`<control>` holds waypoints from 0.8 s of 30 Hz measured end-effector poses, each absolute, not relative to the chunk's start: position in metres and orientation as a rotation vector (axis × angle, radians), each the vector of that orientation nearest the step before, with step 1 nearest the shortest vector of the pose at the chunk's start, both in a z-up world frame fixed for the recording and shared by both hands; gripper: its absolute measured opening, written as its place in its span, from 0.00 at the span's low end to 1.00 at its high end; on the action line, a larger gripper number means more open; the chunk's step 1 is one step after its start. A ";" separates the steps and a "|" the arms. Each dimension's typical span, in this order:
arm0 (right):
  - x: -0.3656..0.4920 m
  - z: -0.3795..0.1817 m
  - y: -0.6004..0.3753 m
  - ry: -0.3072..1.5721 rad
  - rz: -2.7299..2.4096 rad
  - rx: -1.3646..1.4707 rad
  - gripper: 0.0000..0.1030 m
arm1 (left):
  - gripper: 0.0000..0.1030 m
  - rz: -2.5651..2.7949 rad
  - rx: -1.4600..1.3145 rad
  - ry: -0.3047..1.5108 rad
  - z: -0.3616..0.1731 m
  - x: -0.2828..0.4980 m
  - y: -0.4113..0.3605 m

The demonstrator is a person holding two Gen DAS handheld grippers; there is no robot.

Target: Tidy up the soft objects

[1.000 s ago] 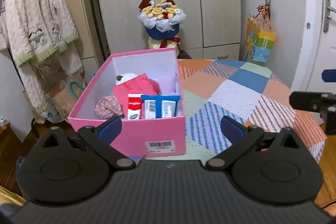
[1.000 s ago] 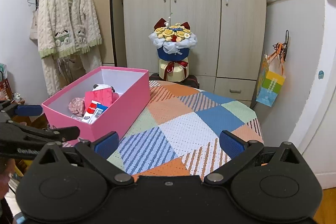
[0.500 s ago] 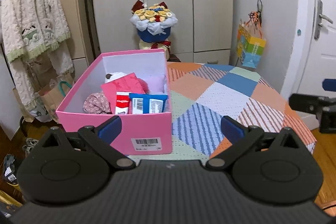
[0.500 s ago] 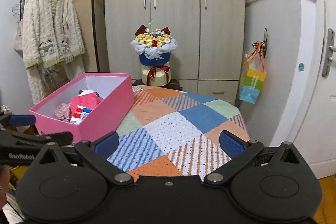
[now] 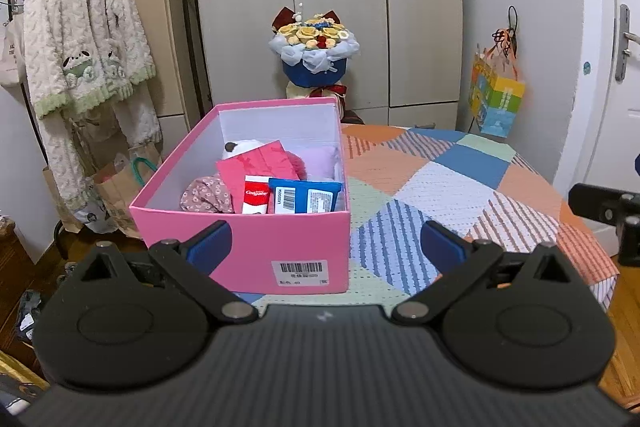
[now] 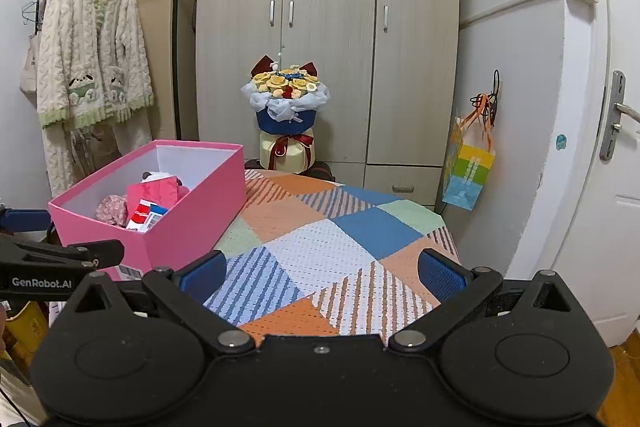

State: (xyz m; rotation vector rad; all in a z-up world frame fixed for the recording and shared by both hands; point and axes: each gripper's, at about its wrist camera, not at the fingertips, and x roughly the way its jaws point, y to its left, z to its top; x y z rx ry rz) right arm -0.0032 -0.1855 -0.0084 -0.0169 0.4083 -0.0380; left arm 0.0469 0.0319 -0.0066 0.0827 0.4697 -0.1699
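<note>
Box (image 5: 240, 255): pink outside, white inside, white barcode label on the wall facing the left tool (image 5: 326, 243). Contents: floral pink-and-white cloth (image 5: 206, 195); red packet (image 5: 262, 165); red-and-white tube (image 5: 255, 199); blue pack with white label (image 5: 306, 197); lilac item (image 5: 320, 161). Bench (image 6: 320, 247) cover ahead of the right tool (image 6: 320, 275): patchwork of orange, blue, white, pale green squares, some striped. Both tools: black, blue fingertips (image 6: 440, 275).

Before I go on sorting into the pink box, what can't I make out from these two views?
- Pink box bottom, both views: packets and cloth on top cover whatever lies beneath.
- White plush, left wrist view: mostly behind the red pouch.
- Barcode label print: too small to read.
- Table's near edge: hidden by the right gripper body.
</note>
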 end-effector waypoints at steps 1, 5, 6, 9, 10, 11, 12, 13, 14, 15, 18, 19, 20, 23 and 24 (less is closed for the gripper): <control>-0.003 -0.008 -0.186 0.405 -0.040 -0.016 1.00 | 0.99 -0.168 0.083 0.467 -0.007 0.046 0.032; -0.003 -0.009 -0.187 0.400 -0.057 -0.006 1.00 | 0.99 -0.156 0.091 0.463 -0.006 0.046 0.031; -0.002 -0.009 -0.188 0.400 -0.061 -0.002 1.00 | 0.99 -0.155 0.092 0.465 -0.006 0.047 0.031; -0.001 -0.011 -0.190 0.409 -0.066 0.008 1.00 | 0.99 -0.154 0.096 0.472 -0.007 0.047 0.030; 0.000 -0.012 -0.190 0.412 -0.068 0.010 1.00 | 0.99 -0.154 0.095 0.473 -0.007 0.048 0.030; 0.000 -0.013 -0.190 0.413 -0.070 0.011 1.00 | 0.99 -0.154 0.094 0.475 -0.007 0.048 0.030; 0.000 -0.013 -0.190 0.413 -0.071 0.011 1.00 | 0.99 -0.154 0.093 0.477 -0.007 0.048 0.030; 0.000 -0.013 -0.191 0.413 -0.071 0.011 1.00 | 0.99 -0.152 0.091 0.477 -0.007 0.048 0.030; 0.000 -0.013 -0.191 0.413 -0.072 0.012 1.00 | 0.99 -0.150 0.090 0.477 -0.007 0.048 0.030; 0.000 -0.013 -0.191 0.412 -0.071 0.011 1.00 | 0.99 -0.148 0.090 0.476 -0.007 0.048 0.030; 0.000 -0.013 -0.191 0.413 -0.071 0.008 1.00 | 0.99 -0.144 0.090 0.474 -0.007 0.047 0.030; 0.000 -0.013 -0.192 0.413 -0.071 0.007 1.00 | 0.99 -0.143 0.091 0.474 -0.007 0.047 0.030; 0.000 -0.013 -0.192 0.414 -0.070 0.007 1.00 | 0.99 -0.142 0.093 0.472 -0.007 0.047 0.030; 0.000 -0.013 -0.192 0.418 -0.068 0.000 1.00 | 0.99 -0.140 0.094 0.469 -0.007 0.046 0.030; 0.001 -0.014 -0.192 0.419 -0.066 -0.003 1.00 | 0.99 -0.140 0.094 0.470 -0.007 0.046 0.031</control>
